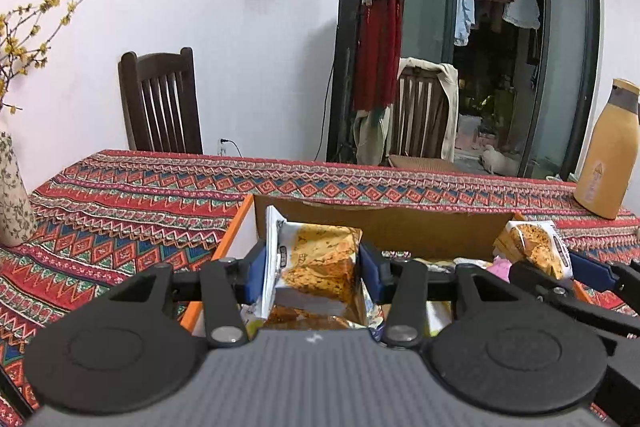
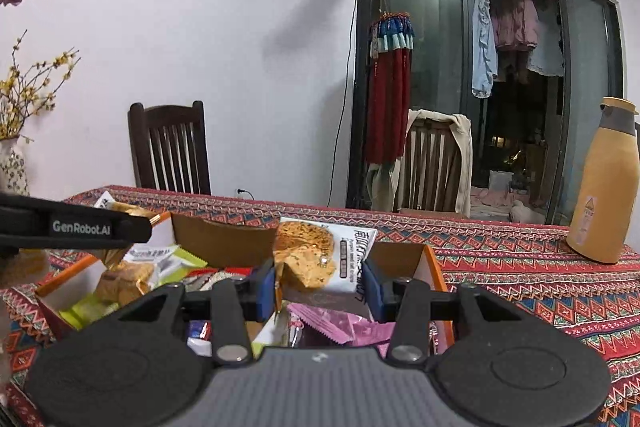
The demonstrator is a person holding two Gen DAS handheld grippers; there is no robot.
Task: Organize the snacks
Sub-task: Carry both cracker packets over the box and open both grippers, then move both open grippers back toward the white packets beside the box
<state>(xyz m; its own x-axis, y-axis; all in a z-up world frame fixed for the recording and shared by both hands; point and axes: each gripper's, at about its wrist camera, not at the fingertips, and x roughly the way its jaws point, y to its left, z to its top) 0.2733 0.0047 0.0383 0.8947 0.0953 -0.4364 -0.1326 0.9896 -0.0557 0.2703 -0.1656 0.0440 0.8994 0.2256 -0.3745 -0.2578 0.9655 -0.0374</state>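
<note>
Both jaws pinch a cracker packet each: the left gripper [image 1: 312,267] holds one packet [image 1: 316,267], the right gripper [image 2: 322,283] another [image 2: 320,259]. Below the jaws, the cardboard box [image 1: 384,223] already holds several snacks, so I judge sorting is partly done.

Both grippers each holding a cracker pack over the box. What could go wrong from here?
1. The left gripper and right gripper sit close over the orange-edged cardboard box; they may collide.
2. Each crinkly cracker packet is pinched by thin wrapper, so it may slip or its crackers may crush.
3. The box already holds a pink wrapper; dropped packs may pile unevenly.
</note>
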